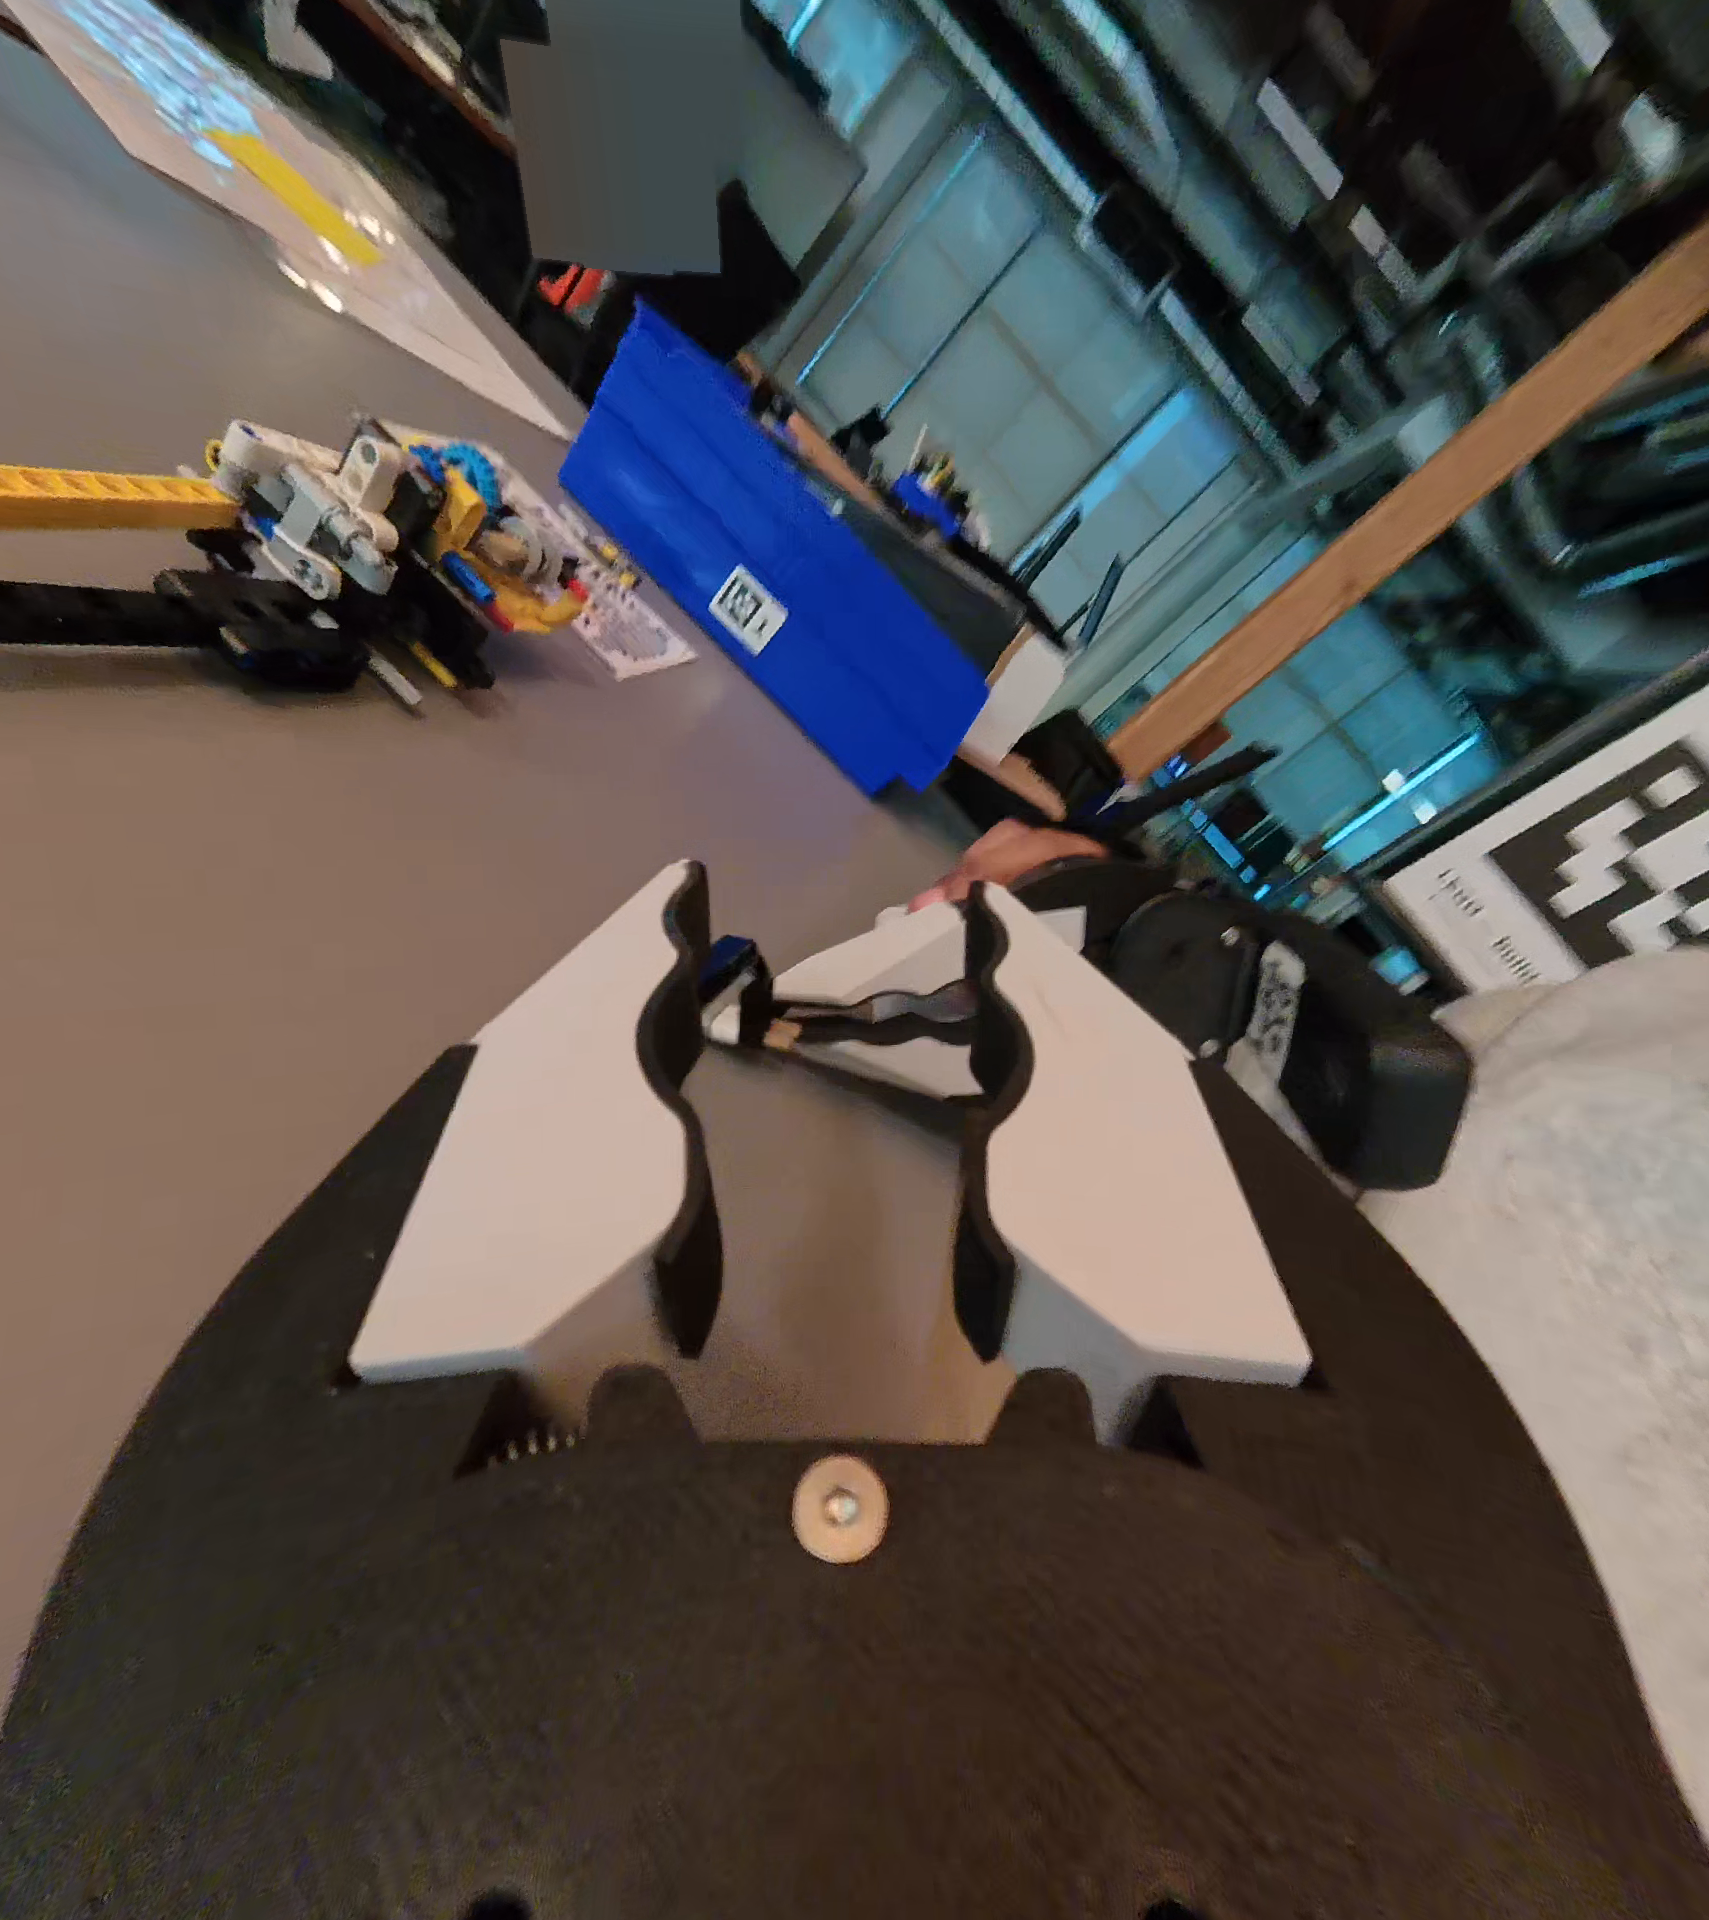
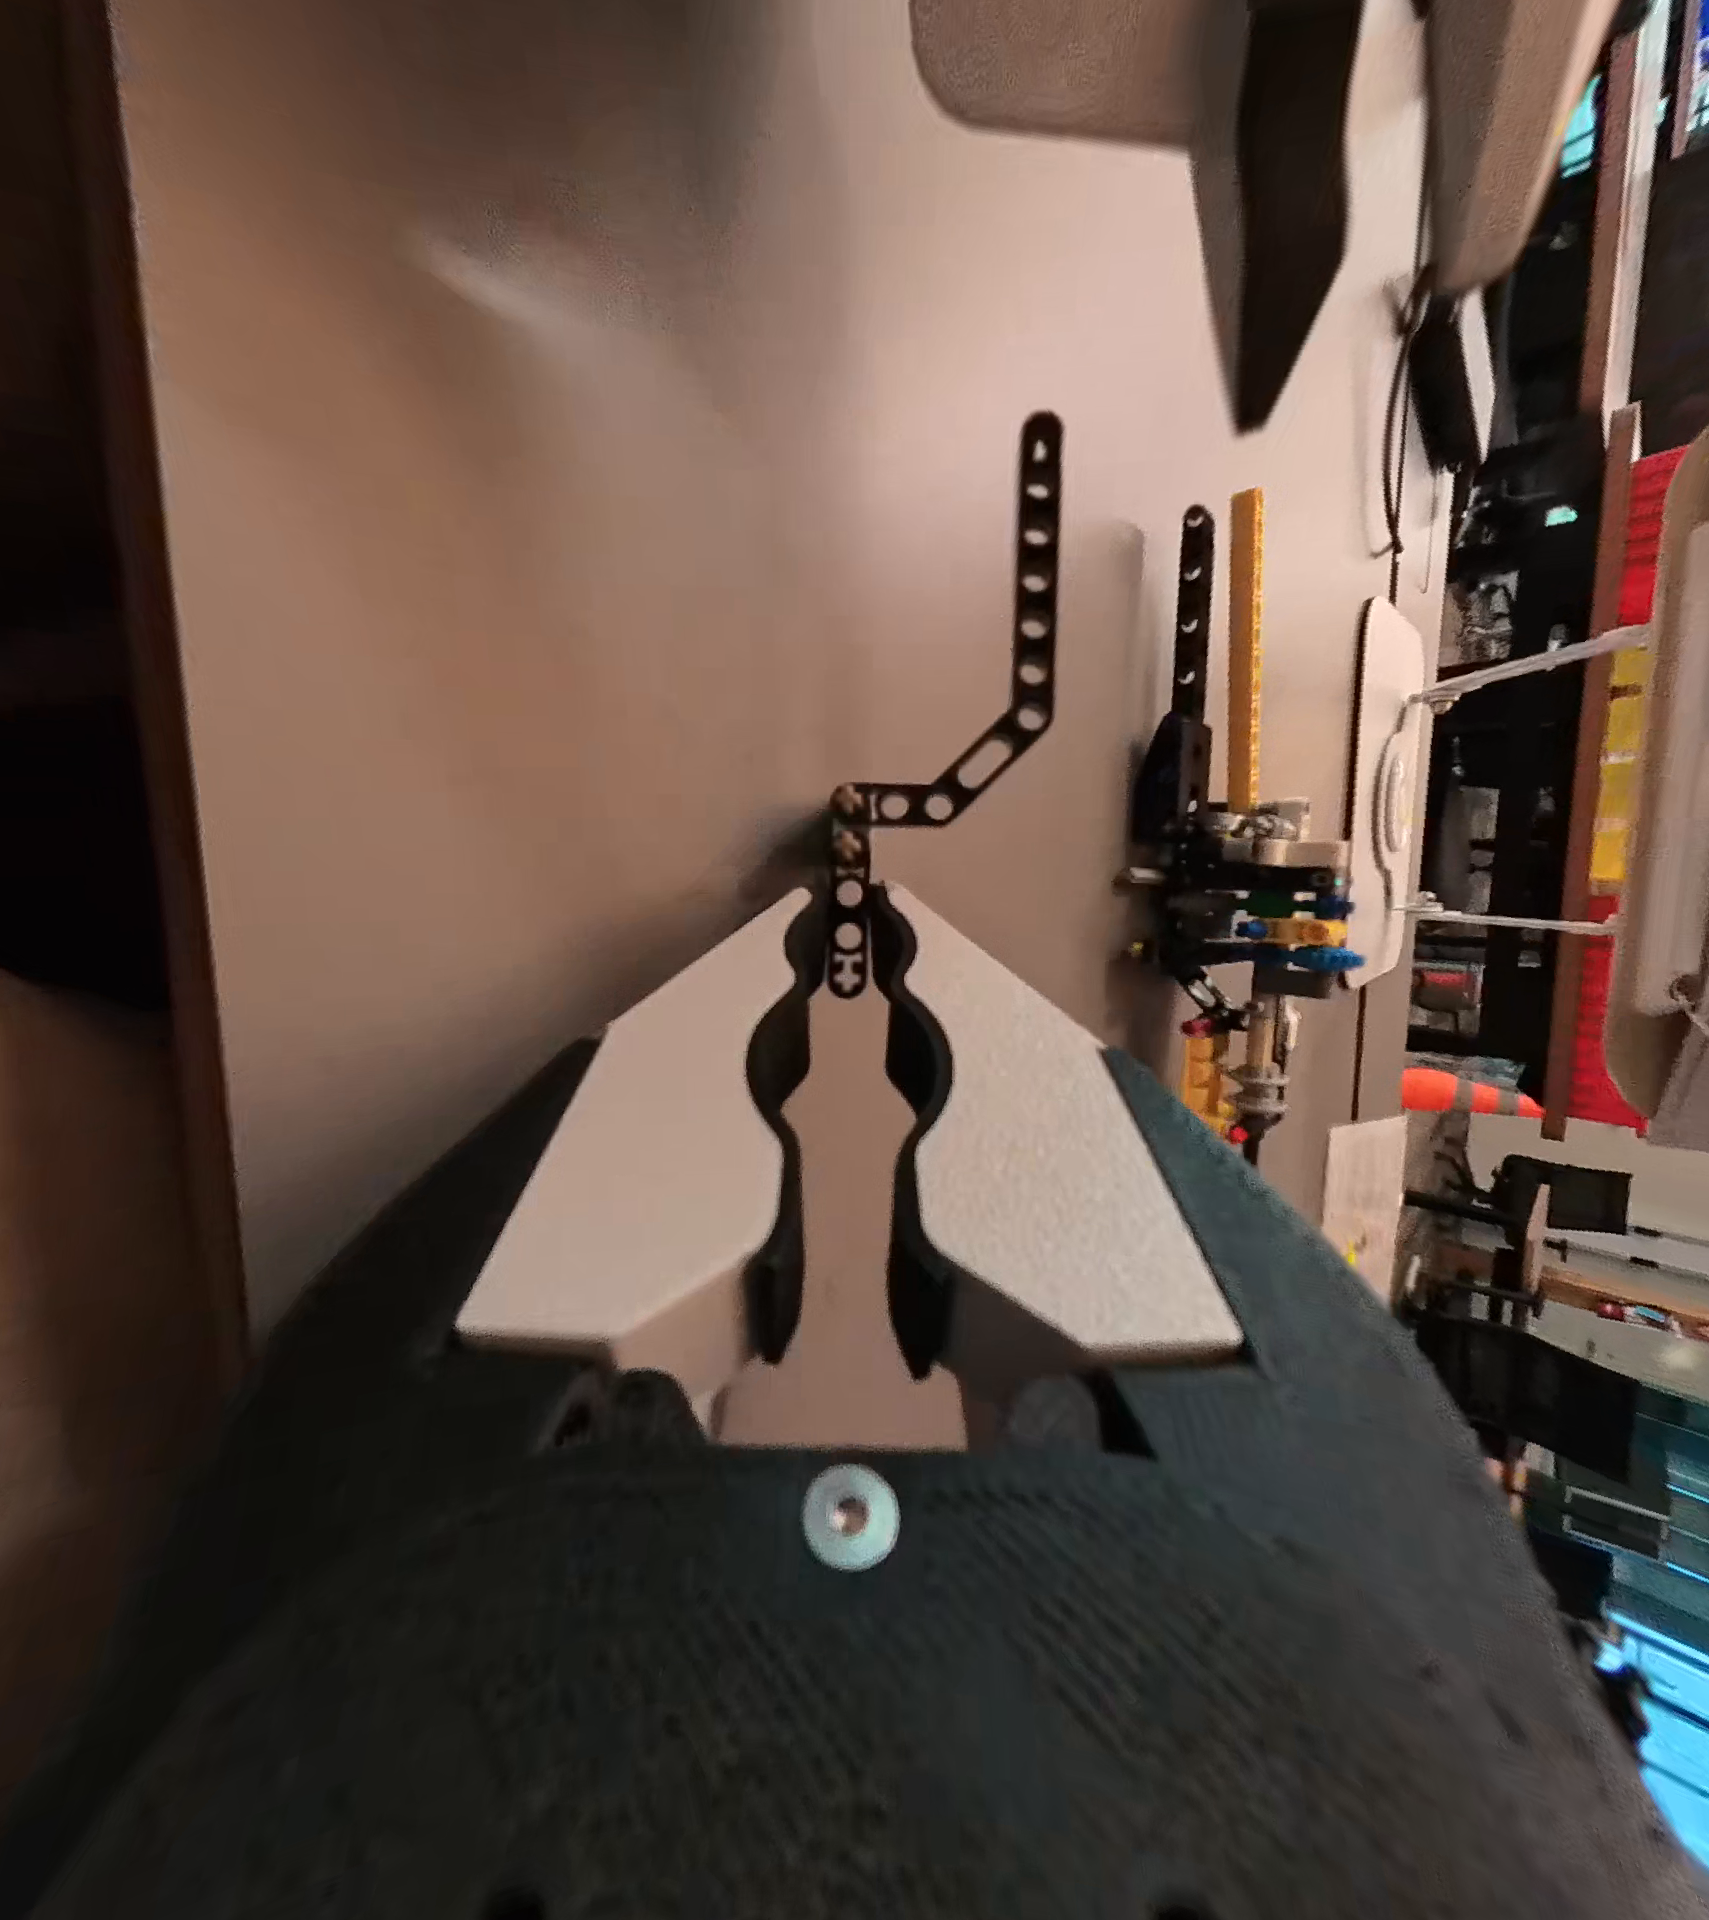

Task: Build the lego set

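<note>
My right gripper [image 2: 848, 904] is shut on the short end of a black bent lego beam [image 2: 1035, 582]; two tan pins [image 2: 848, 821] sit in that beam just past the fingertips. The half-built lego model [image 2: 1234, 894], with a yellow bar and black beams, lies on the grey table right of the beam and apart from it. In the left wrist view the model [image 1: 362, 540] lies far left. My left gripper [image 1: 829, 894] is open and empty. The right gripper [image 1: 767, 1003] shows between my left fingers, farther off, with a small blue bit [image 1: 730, 958] at its tip.
A blue bin [image 1: 777, 582] stands behind the model, which lies partly on a printed sheet [image 1: 632, 634]. A white box [image 1: 237, 156] lies at the far left. A person's hand [image 1: 985, 862] holds the right gripper. The table's wooden edge [image 2: 154, 727] runs along the left. The tips of one gripper are about 10 cm away from the tips of the other.
</note>
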A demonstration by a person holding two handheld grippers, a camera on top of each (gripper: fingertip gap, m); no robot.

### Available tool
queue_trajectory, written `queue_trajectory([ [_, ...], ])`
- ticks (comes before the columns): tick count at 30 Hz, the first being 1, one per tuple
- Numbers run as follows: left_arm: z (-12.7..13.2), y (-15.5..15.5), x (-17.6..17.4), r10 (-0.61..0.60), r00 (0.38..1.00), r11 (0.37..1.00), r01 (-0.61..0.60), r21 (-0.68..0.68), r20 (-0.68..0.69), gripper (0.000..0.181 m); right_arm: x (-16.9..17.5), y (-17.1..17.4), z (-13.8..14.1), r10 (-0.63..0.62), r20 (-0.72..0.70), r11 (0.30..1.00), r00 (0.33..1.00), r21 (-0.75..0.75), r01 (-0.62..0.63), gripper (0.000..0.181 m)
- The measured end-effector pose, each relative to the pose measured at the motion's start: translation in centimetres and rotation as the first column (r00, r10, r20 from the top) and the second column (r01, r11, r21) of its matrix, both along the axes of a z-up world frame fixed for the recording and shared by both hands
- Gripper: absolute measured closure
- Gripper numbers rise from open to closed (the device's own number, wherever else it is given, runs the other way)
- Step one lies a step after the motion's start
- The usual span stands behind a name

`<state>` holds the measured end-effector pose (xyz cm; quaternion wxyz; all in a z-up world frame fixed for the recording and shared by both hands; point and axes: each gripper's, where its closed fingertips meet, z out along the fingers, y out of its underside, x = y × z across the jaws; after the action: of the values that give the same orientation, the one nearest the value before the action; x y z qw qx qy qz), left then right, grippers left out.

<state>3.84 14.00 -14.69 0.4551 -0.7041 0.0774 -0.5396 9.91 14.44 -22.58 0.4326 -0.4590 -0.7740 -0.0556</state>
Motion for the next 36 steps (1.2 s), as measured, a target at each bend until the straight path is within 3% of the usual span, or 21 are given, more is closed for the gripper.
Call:
queue_trajectory([
  [1,-0.6,0.0,0.3,-0.009,0.998,1.0,0.009,-0.005,-0.061,0.13,-0.1,-0.1,0.0,0.007,-0.003,1.0,1.0,0.004,-0.007,0.175],
  [3,-2.0,0.2,0.6,-0.002,0.983,1.0,-0.001,-0.015,-0.186,0.128,-0.3,-0.3,-0.1,0.016,-0.007,1.0,1.0,0.009,-0.016,0.175],
  [10,-4.0,0.0,2.1,-0.052,0.925,0.998,0.035,-0.052,-0.377,0.13,-0.3,-0.5,-0.3,0.062,-0.015,0.995,0.998,0.084,-0.06,0.174],
  [15,-5.3,-0.6,3.1,-0.11,0.874,0.993,0.082,-0.079,-0.474,0.155,-0.3,-0.5,-0.3,0.066,-0.044,0.996,0.997,0.063,-0.063,0.174],
  [20,-5.3,-0.7,3.2,-0.121,0.874,0.992,0.096,-0.076,-0.472,0.17,-0.2,-0.5,-0.1,0.055,-0.109,0.998,0.993,0.002,-0.055,0.17],
  [30,-5.0,-0.8,3.2,-0.137,0.896,0.99,0.108,-0.092,-0.422,0.163,0.0,-1.6,0.7,0.013,-0.299,0.926,0.954,-0.355,-0.124,0.138],
  [36,-4.1,-0.8,2.9,-0.11,0.922,0.994,0.097,-0.054,-0.372,0.154,0.1,-1.1,2.3,-0.035,-0.396,0.887,0.918,-0.435,-0.154,0.137],
])
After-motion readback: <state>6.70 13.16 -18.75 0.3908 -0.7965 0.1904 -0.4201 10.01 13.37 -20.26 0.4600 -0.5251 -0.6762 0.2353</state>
